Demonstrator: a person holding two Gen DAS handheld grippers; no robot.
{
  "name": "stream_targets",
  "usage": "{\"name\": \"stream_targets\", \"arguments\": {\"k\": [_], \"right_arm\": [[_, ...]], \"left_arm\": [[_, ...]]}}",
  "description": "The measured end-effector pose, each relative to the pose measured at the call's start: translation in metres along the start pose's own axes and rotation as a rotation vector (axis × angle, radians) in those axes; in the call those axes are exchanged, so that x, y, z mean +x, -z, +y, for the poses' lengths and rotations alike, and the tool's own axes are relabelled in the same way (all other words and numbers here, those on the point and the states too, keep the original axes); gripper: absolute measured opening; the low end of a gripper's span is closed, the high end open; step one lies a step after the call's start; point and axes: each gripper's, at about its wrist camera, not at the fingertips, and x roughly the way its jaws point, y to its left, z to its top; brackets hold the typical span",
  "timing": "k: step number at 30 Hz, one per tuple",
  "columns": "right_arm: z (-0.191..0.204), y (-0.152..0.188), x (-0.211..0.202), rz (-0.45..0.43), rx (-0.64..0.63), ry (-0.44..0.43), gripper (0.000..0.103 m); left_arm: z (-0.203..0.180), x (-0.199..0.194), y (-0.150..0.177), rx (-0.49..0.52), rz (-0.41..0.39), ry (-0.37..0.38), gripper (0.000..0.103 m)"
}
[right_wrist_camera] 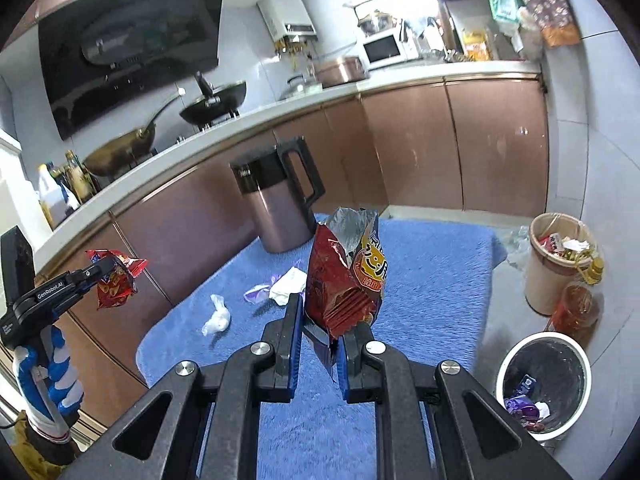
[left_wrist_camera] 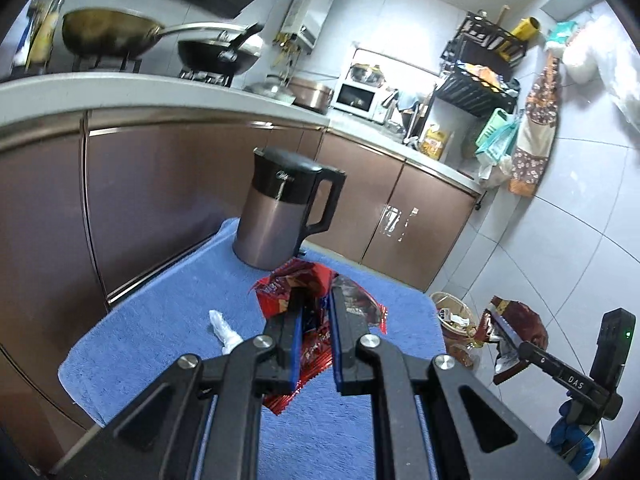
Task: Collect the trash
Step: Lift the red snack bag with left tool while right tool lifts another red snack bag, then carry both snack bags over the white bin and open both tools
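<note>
Left wrist view: the left gripper (left_wrist_camera: 316,300) is clamped on a crumpled red snack wrapper (left_wrist_camera: 288,288), which bunches between the two blue-padded fingers and hangs past them above the blue towel (left_wrist_camera: 160,328). A small wad of white tissue (left_wrist_camera: 224,330) lies on the towel just left of the fingers. Beyond the wrapper, a brown-and-black electric kettle (left_wrist_camera: 276,216) stands upright at the towel's far edge. Off to the right, the right gripper (left_wrist_camera: 505,330) carries a dark red chip bag (left_wrist_camera: 520,320), with a beige waste bin (left_wrist_camera: 448,304) on the floor behind it.

Right wrist view: the right gripper (right_wrist_camera: 320,320) is clenched on the bottom of the dark red chip bag (right_wrist_camera: 340,280), which stands upright out of the jaws with its torn silver mouth on top. On the towel (right_wrist_camera: 432,280) beyond lie the white tissue wad (right_wrist_camera: 218,316), a white paper scrap (right_wrist_camera: 288,286) and a purple wrapper (right_wrist_camera: 256,292). The kettle (right_wrist_camera: 276,208) stands behind them. At left, a gloved hand (right_wrist_camera: 44,376) holds the left gripper (right_wrist_camera: 110,268), pinching the red snack wrapper (right_wrist_camera: 116,280) off the table. On the floor at right sit the full beige waste bin (right_wrist_camera: 552,280) and a white-rimmed bin with a black liner (right_wrist_camera: 544,384).
</note>
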Motion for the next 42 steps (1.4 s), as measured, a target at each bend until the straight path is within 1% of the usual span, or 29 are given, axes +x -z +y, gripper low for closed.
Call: {"name": "stream_targets", "arguments": {"k": [4, 8, 12, 17, 20, 23, 29, 33, 37, 42], "right_arm": [[-0.012, 0.0, -0.029, -0.048, 0.014, 0.016, 0.014], [-0.029, 0.001, -0.056, -0.092, 0.025, 0.059, 0.014], [-0.046, 0.005, -0.075, -0.119, 0.016, 0.121, 0.014], [-0.076, 0.012, -0.085, -0.131, 0.041, 0.145, 0.014], [-0.094, 0.016, -0.088, -0.127, 0.042, 0.174, 0.014], [-0.118, 0.023, -0.09, -0.12, 0.067, 0.187, 0.014], [-0.171, 0.044, -0.092, -0.108, 0.173, 0.213, 0.014], [-0.201, 0.057, -0.084, -0.081, 0.231, 0.241, 0.014], [-0.22, 0.063, -0.079, -0.07, 0.261, 0.262, 0.014], [-0.246, 0.07, -0.075, -0.059, 0.297, 0.289, 0.014]], "left_arm": [[-0.023, -0.009, -0.002, 0.035, -0.009, 0.018, 0.011], [-0.044, -0.01, 0.0, 0.058, 0.0, 0.033, 0.011], [-0.067, 0.0, 0.006, 0.08, 0.017, 0.042, 0.011], [-0.102, 0.026, 0.018, 0.106, 0.062, 0.057, 0.011], [-0.132, 0.047, 0.028, 0.136, 0.1, 0.074, 0.011], [-0.161, 0.068, 0.039, 0.171, 0.146, 0.096, 0.011], [-0.226, 0.118, 0.072, 0.282, 0.274, 0.164, 0.011], [-0.262, 0.145, 0.094, 0.333, 0.341, 0.211, 0.011], [-0.3, 0.171, 0.113, 0.379, 0.395, 0.256, 0.011], [-0.345, 0.205, 0.132, 0.42, 0.454, 0.29, 0.011]]}}
